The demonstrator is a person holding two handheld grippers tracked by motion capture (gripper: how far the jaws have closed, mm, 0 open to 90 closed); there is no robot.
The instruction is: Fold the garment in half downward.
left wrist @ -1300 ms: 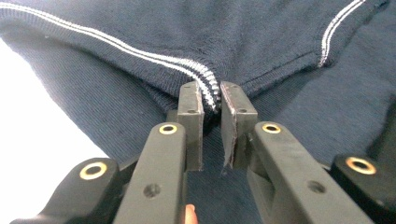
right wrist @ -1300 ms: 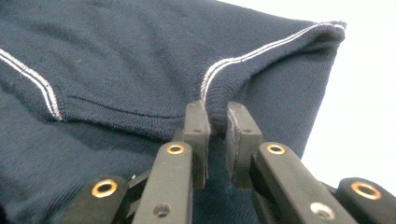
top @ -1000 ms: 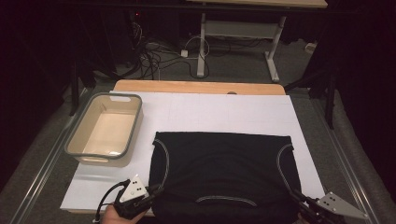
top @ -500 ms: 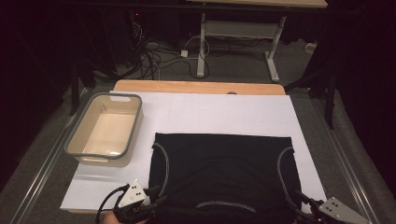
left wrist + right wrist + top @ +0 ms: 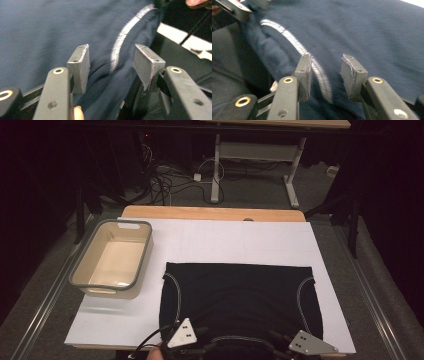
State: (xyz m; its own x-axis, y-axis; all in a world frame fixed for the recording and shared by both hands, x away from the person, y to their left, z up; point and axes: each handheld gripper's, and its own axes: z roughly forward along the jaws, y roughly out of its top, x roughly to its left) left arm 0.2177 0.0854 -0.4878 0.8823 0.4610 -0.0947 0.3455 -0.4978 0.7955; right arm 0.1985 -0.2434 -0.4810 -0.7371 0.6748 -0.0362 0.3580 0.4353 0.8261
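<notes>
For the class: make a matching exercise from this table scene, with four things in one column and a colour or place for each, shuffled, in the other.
Things:
1. garment
2. tub
3. left gripper
4. wooden strip

Descriptions:
A. far edge of the table
B. dark, with white stitching, spread flat
C. cream inside, grey rim, left of the garment
D. fingers apart over a white seam

Pairs: 1-B, 2-C, 3-D, 4-A
</notes>
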